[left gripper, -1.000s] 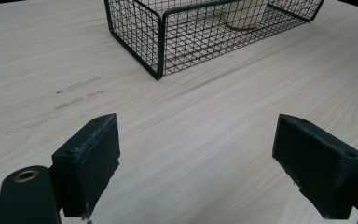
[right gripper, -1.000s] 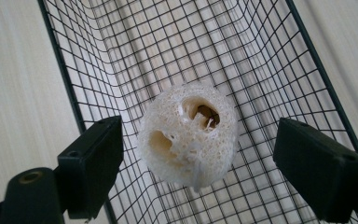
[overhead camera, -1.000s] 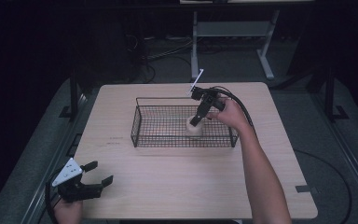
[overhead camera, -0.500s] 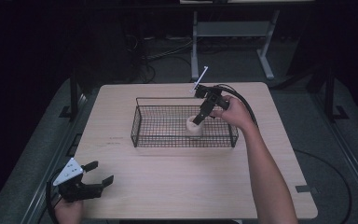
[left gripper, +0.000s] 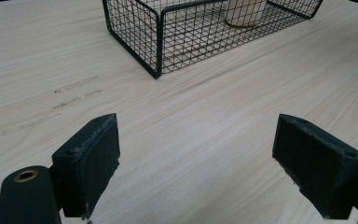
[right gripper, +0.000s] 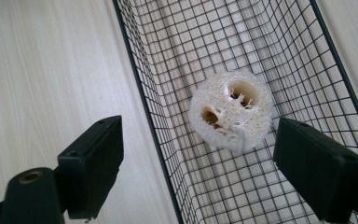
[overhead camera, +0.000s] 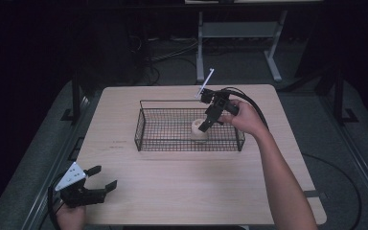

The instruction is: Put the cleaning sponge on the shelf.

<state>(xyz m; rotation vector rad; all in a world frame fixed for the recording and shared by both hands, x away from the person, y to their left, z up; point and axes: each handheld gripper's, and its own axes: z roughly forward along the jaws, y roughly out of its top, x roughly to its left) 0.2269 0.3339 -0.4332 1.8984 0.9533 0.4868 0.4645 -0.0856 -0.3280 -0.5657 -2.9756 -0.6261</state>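
A pale loofah sponge piece [overhead camera: 199, 130] [right gripper: 230, 110] stands upright inside a black wire basket [overhead camera: 143, 136] [right gripper: 168, 140] at the middle of the wooden table. Just above it hovers my right gripper [overhead camera: 206, 123] [right gripper: 200, 168], open, with nothing between its jaws; the sponge lies below and apart from them. My left gripper [overhead camera: 103, 178] [left gripper: 196, 163] rests open over bare wood near the table's front left corner. In the left gripper view the basket [left gripper: 158, 42] is ahead, with the sponge [left gripper: 244, 11] inside it.
The wooden table [overhead camera: 187, 191] has open surface in front of and beside the basket. Faint pencil-like marks [left gripper: 74, 93] lie on the wood left of the basket. A white desk frame [overhead camera: 239, 33] and cables stand on the dark floor beyond.
My right gripper has risen slightly off the sponge and drawn back, leaving the sponge standing in the basket. The left gripper has not moved.
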